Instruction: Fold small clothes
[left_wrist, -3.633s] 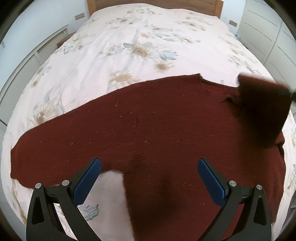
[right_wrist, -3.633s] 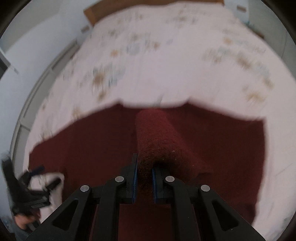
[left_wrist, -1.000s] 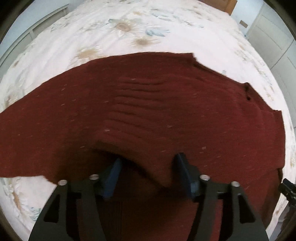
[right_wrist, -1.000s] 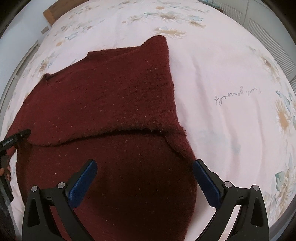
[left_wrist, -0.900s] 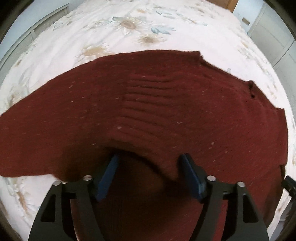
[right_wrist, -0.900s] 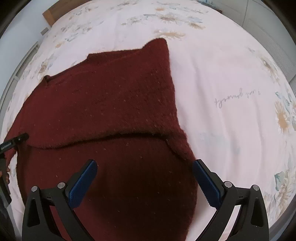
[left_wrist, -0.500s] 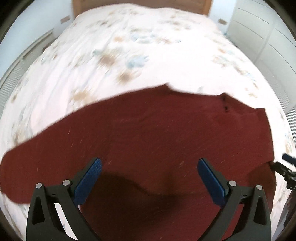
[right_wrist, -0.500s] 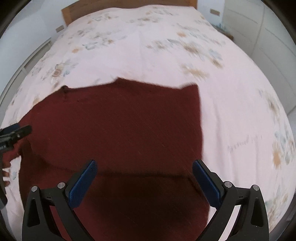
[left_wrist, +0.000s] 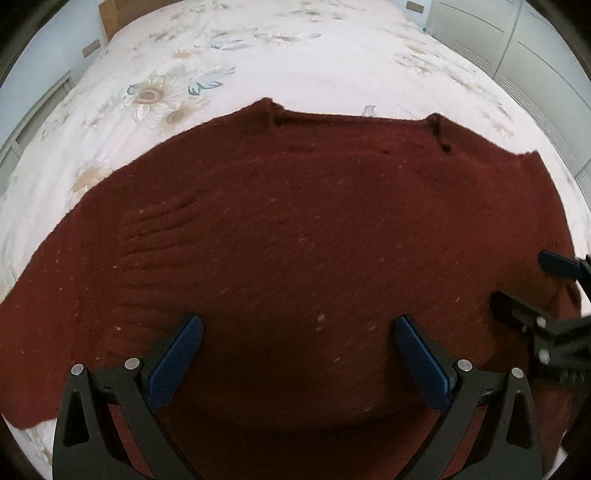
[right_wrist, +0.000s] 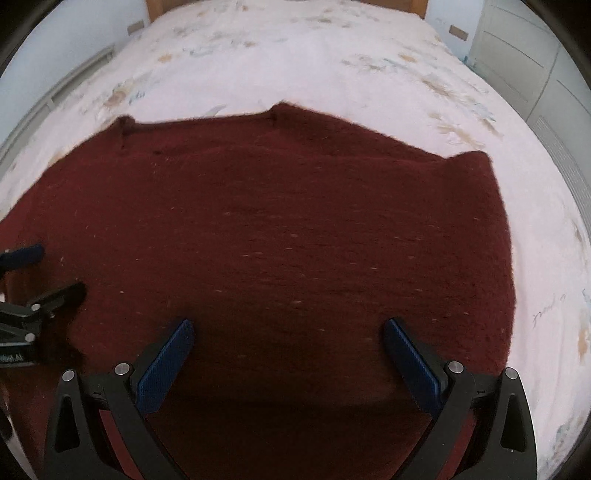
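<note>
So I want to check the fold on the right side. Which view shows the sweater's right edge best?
The right wrist view: the sweater shows its whole right edge against the bedsheet. In the left wrist view that edge sits at the picture's far right, partly hidden behind the right gripper.

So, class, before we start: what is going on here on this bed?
A person with a two-finger gripper in each hand is folding a dark red knitted sweater spread on a floral bedspread. The left gripper has just been opening and now hangs wide open over the sweater's near part, with nothing pinched between its blue pads. The right gripper is also wide open above the cloth, holding nothing. Parts already look folded in, and the sweater lies loose.
</note>
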